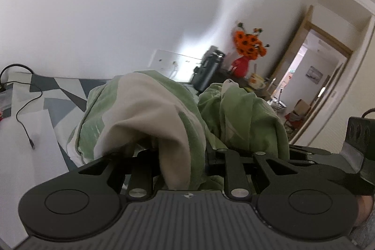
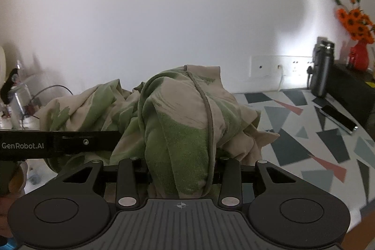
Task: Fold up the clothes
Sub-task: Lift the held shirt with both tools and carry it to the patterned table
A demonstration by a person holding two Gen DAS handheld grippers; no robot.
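Note:
A green and beige patterned garment is bunched up and lifted off the table. My left gripper is shut on a fold of the cloth, which drapes over its fingers and hides the tips. In the right wrist view the same garment hangs in a heap, and my right gripper is shut on a green, piped edge of it. The left gripper's black body shows at the left, reaching into the cloth. Part of the right gripper shows at the right edge of the left wrist view.
The table has a white cover with grey and pink triangles. A black flask, a red vase of orange flowers and a phone stand at the right. A black cable lies left. Clutter sits by the wall.

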